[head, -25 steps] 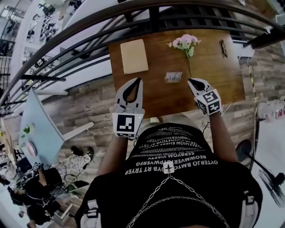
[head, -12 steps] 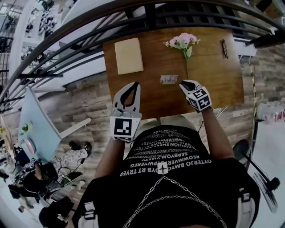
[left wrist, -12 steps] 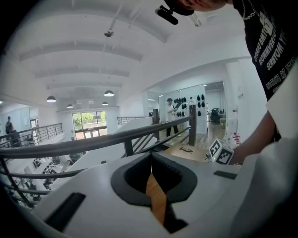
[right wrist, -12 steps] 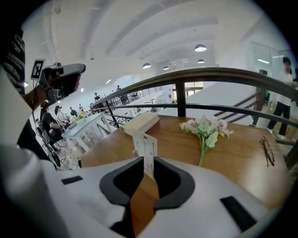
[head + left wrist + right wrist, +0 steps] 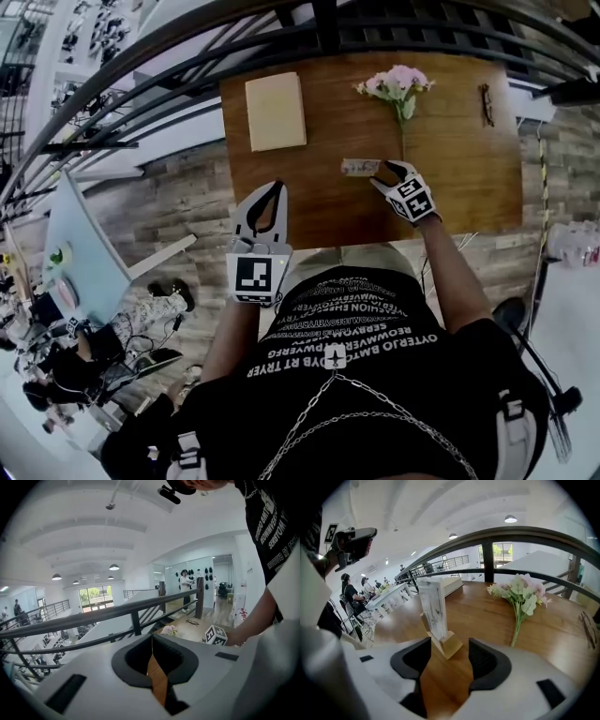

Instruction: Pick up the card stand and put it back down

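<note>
The card stand (image 5: 435, 609), a clear upright panel in a small wooden base, stands on the wooden table (image 5: 309, 206); in the head view the card stand (image 5: 360, 167) is near the table's middle. My right gripper (image 5: 449, 645) is right behind it and its jaws are opening. The base's near end lies between the fingertips, and the pads do not press on it. From above, the right gripper (image 5: 387, 172) touches the stand's right end. My left gripper (image 5: 271, 190) hovers over the table's near left edge, jaws shut and empty.
A bunch of pink flowers (image 5: 398, 86) lies beyond the stand, its stem running down beside the right gripper. A beige pad (image 5: 275, 111) lies at the far left and glasses (image 5: 487, 103) at the far right. A dark railing (image 5: 319, 28) runs past the table's far edge.
My right gripper has moved forward and left, from the table's near edge up to the card stand. The left gripper has stayed near the front left edge.
</note>
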`<action>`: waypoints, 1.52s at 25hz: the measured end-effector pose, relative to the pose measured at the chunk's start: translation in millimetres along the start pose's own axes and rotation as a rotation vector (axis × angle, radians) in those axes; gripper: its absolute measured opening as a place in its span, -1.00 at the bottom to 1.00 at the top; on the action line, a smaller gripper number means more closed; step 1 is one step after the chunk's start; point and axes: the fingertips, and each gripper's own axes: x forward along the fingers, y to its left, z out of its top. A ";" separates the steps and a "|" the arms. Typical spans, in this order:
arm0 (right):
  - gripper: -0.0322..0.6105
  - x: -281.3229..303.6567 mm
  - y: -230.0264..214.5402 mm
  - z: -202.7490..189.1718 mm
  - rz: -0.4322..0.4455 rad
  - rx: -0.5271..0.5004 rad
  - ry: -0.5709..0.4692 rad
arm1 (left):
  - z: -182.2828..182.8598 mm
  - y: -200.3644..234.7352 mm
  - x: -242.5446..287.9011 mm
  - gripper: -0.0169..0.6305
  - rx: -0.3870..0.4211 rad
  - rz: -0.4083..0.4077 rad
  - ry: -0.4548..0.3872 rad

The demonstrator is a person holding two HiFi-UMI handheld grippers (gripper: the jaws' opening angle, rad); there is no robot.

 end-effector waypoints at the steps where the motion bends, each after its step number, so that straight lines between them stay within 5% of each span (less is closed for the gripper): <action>1: -0.13 4.3 -0.3 -2.2 0.003 -0.008 0.005 | -1.9 1.0 -0.7 -0.86 -0.001 0.007 0.006; 9: -0.12 30.8 1.4 0.6 0.016 -0.047 -0.006 | -17.0 -1.1 -6.6 -0.86 -0.015 0.033 0.052; 15: -0.32 37.4 7.4 1.1 -0.001 -0.155 -0.057 | -20.1 5.1 -18.1 -0.86 -0.013 0.061 0.060; 38: -0.36 -14.4 34.2 32.5 -0.003 -0.038 -0.157 | -13.3 15.9 -47.3 -0.86 0.012 0.041 -0.003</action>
